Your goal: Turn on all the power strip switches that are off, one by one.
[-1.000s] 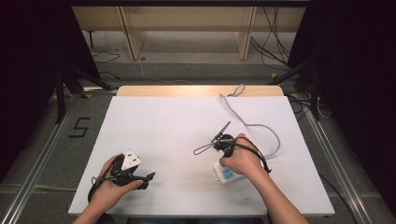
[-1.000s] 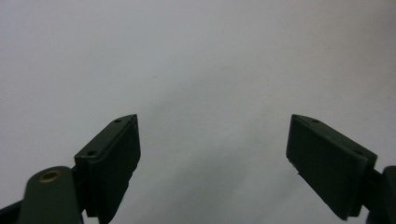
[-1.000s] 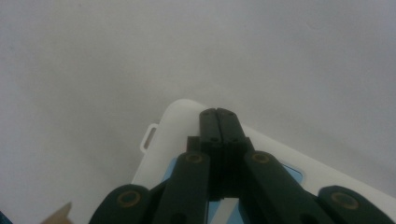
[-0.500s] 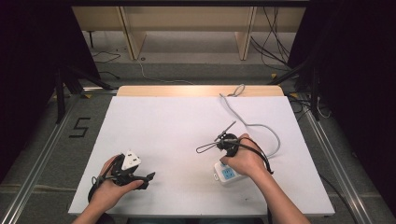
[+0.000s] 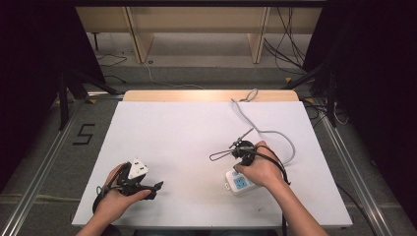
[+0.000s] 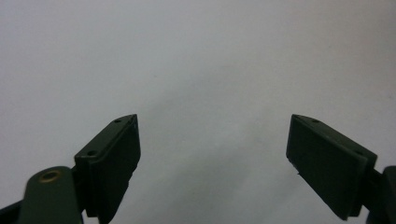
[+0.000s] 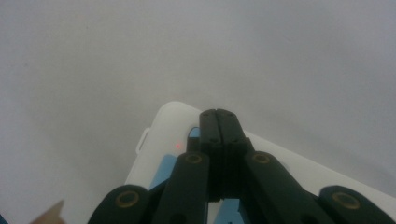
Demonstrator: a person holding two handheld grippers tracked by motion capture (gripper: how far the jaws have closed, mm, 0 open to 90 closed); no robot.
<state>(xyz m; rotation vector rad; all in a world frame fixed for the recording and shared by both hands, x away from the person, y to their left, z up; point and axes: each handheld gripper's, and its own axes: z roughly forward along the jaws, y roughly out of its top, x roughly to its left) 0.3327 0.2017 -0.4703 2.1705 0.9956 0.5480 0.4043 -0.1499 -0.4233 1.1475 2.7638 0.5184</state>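
A white power strip (image 5: 238, 183) with blue socket faces lies on the white table (image 5: 187, 132) at the front right, under the person's right hand (image 5: 260, 169). In the right gripper view my right gripper (image 7: 217, 114) is shut, its tips over the power strip (image 7: 161, 135) beside a small red light (image 7: 178, 145). Whether the tips touch the strip I cannot tell. My left gripper (image 5: 155, 191) rests low at the front left in the person's left hand. Its jaws stand wide apart in the left gripper view, and the left gripper (image 6: 212, 140) has only bare table between them.
A grey cable (image 5: 275, 135) runs from the power strip in a curve to the table's far edge (image 5: 209, 96). Thin black wire loops (image 5: 221, 155) stick out left of the right hand. Dark curtains and metal rails flank the table.
The right hand and its gripper have shifted slightly to the right over the power strip. The left hand has not moved.
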